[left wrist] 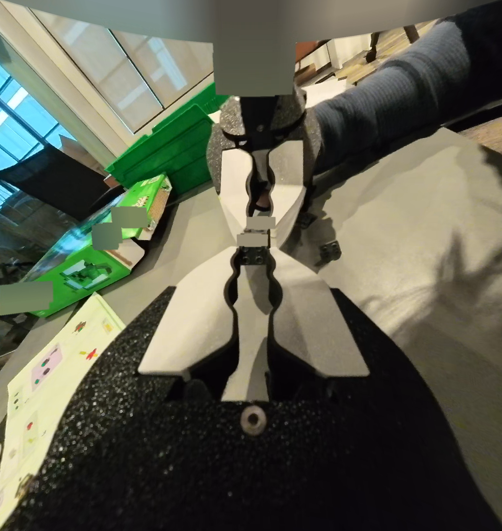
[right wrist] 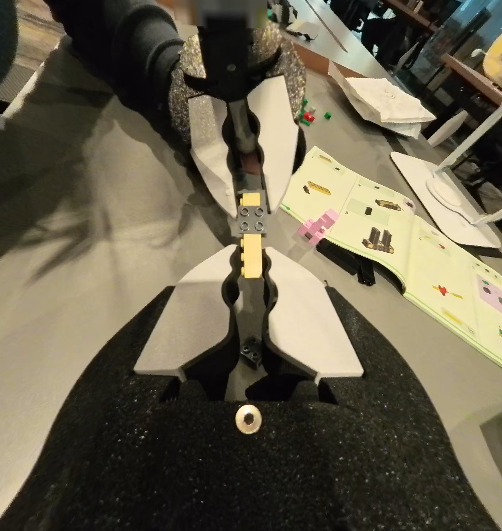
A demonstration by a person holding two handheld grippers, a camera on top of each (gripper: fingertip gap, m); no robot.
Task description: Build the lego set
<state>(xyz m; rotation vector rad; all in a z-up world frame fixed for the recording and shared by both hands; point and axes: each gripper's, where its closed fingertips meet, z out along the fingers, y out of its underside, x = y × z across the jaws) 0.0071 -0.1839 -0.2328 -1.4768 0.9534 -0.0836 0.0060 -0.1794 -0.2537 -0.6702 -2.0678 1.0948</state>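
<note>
In the right wrist view my right gripper (right wrist: 251, 254) is shut on a long tan brick (right wrist: 252, 258), held lengthwise above the grey table (right wrist: 100, 258). A dark grey 2x2 piece (right wrist: 252, 219) lies across the tan brick with its studs toward the camera. My left gripper comes in from the opposite side and is shut on that grey piece. In the left wrist view my left gripper (left wrist: 253, 255) grips the dark grey 2x2 piece (left wrist: 254, 257), tip to tip with the right gripper. Blur patches hide the tan brick there.
An open instruction booklet (right wrist: 388, 230) lies on the right, with a pink lego build (right wrist: 318, 227) and black bricks (right wrist: 344, 261) at its edge. A loose dark 2x2 piece (left wrist: 330, 250) lies on the table. A green lego box (left wrist: 100, 244) and green bin (left wrist: 163, 155) stand behind. Paper bags (right wrist: 382, 100) and small loose pieces (right wrist: 310, 116) lie farther back.
</note>
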